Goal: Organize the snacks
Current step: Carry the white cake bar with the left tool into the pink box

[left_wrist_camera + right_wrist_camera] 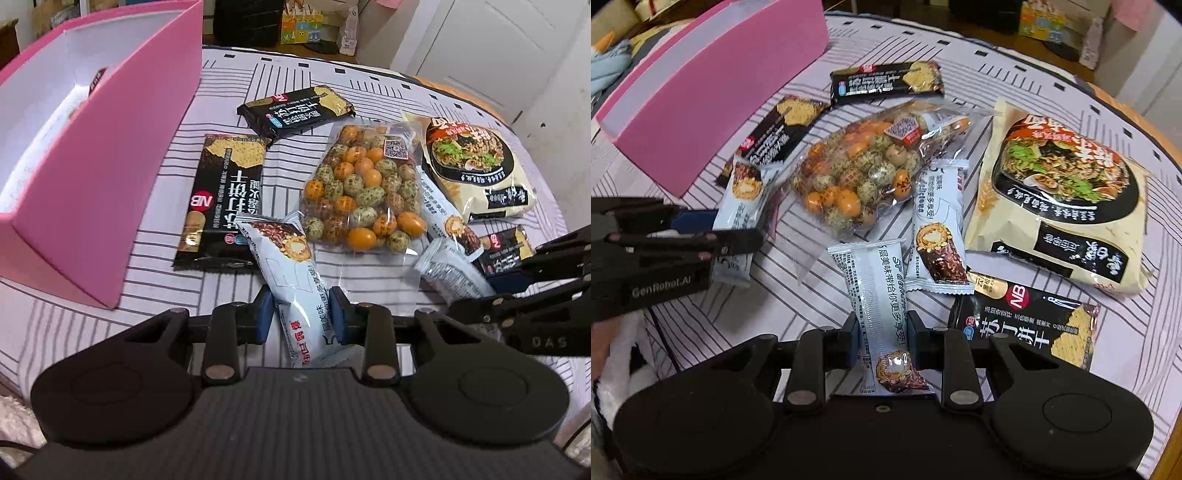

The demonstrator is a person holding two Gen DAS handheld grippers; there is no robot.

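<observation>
My left gripper (301, 314) is shut on a white wafer bar (280, 251) that lies on the striped cloth; both blue pads press its sides. My right gripper (884, 334) is shut on a second white wafer bar (875, 280) the same way. Each gripper shows in the other view: the left gripper (738, 229) at the left edge with its bar (746, 192), the right gripper (476, 291) at the right edge with its bar (447, 269). The open pink box (92, 177) stands at the left, with a dark pack (98, 79) inside it.
Two black cracker packs (225, 199) (295, 110) lie beside the box, a third (1030, 321) by my right gripper. A clear bag of speckled snack balls (362, 192) sits in the middle, a noodle pack (476, 158) to the right, a third wafer bar (938, 229) between them.
</observation>
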